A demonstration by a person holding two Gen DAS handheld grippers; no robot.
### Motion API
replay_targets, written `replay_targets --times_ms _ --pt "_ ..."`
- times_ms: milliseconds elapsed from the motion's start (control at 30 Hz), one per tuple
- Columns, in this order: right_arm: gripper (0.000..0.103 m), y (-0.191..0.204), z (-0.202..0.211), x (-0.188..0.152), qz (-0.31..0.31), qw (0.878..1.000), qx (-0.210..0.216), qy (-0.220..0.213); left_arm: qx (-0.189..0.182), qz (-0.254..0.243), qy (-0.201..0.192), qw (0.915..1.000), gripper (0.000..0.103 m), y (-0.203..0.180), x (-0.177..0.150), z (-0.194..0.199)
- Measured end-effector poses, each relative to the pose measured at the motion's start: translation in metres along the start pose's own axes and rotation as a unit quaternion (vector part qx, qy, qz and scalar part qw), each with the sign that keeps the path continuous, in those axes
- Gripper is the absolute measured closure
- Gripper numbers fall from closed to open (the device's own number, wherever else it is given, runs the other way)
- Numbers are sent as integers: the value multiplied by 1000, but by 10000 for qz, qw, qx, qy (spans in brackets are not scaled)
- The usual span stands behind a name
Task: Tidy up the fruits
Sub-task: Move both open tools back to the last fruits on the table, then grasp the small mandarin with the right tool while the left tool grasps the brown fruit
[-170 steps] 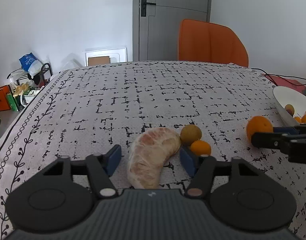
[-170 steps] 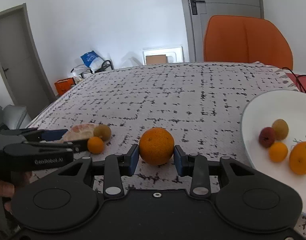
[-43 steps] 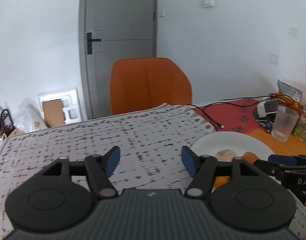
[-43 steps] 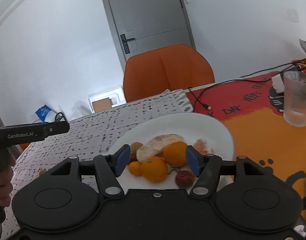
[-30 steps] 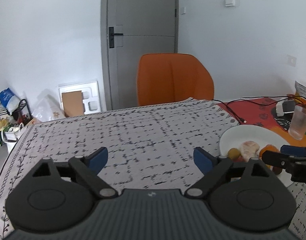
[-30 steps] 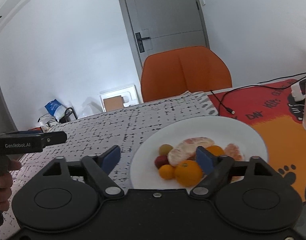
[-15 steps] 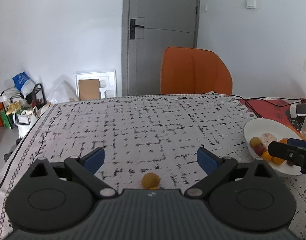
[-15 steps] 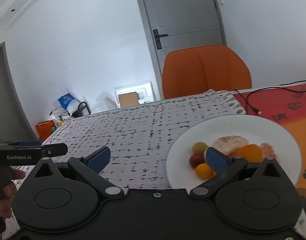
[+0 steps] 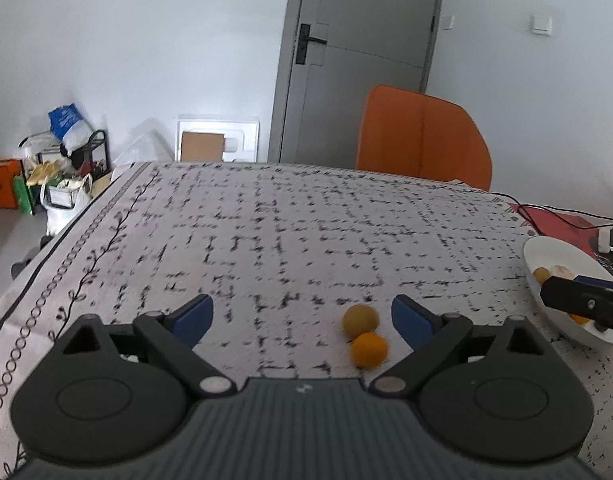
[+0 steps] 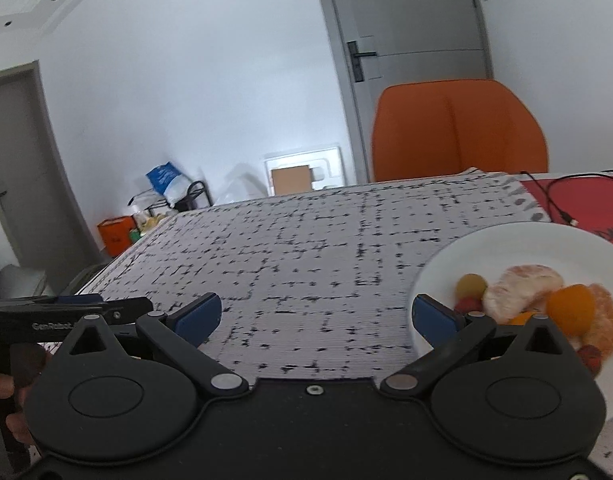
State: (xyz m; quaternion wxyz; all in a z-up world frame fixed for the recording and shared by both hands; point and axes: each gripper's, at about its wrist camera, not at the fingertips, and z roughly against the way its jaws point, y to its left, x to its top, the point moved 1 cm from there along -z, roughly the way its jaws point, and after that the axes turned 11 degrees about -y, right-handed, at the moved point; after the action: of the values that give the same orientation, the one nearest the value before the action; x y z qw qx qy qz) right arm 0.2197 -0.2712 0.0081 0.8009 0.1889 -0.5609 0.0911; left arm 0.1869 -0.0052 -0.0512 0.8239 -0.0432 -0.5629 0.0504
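Note:
Two small fruits lie touching on the patterned tablecloth in the left wrist view: a yellow-green one and, nearer, a small orange one. They sit just inside the right finger of my left gripper, which is open and empty. My right gripper is open wide with nothing between its fingers. At its right stands the white plate holding a peeled pomelo piece, an orange, a yellow-green fruit and small red fruits. The plate also shows at the left view's right edge.
An orange chair stands behind the table's far edge, before a grey door. A red mat with cables lies beyond the plate. Bags and boxes sit on the floor at the left. A hand holds the other gripper.
Both grippers swung left, so the plate slid toward the right of each view. The two small fruits came up between the left fingers. Both grippers' jaws widened during the last second.

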Motion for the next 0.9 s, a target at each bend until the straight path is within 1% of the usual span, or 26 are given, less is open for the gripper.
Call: replay_targets --times_ms 67,200,267,433,500,667,767,833,900 --pt "0 6 -4 -1 41 10000 51 41 5 42 9 10000 8 5 -3 -1" --pt "0 15 -12 -5 79 9998 100 163 3 116 49 9999 14 13 -6 -3" --pt "0 20 -16 -6 105 9996 140 222 16 180 54 9998 15 17 -8 -4" --pt "0 34 -26 -10 179 9986 310 392 75 262 73 9996 22 27 -11 -4" --pt "1 41 -32 -12 207 9979 409 465 91 294 103 9995 23 32 -12 -4" --pt "14 59 -47 -20 279 9953 625 689 183 312 128 9993 26 45 -14 0" --pt "21 67 -55 -24 282 9942 699 769 223 330 167 9991 32 53 -14 1" --pt "24 72 -60 -26 262 9935 737 826 226 351 171 9990 34 57 -15 2" --pt "25 78 -64 -27 239 9924 828 880 202 387 159 9989 35 61 -14 3"
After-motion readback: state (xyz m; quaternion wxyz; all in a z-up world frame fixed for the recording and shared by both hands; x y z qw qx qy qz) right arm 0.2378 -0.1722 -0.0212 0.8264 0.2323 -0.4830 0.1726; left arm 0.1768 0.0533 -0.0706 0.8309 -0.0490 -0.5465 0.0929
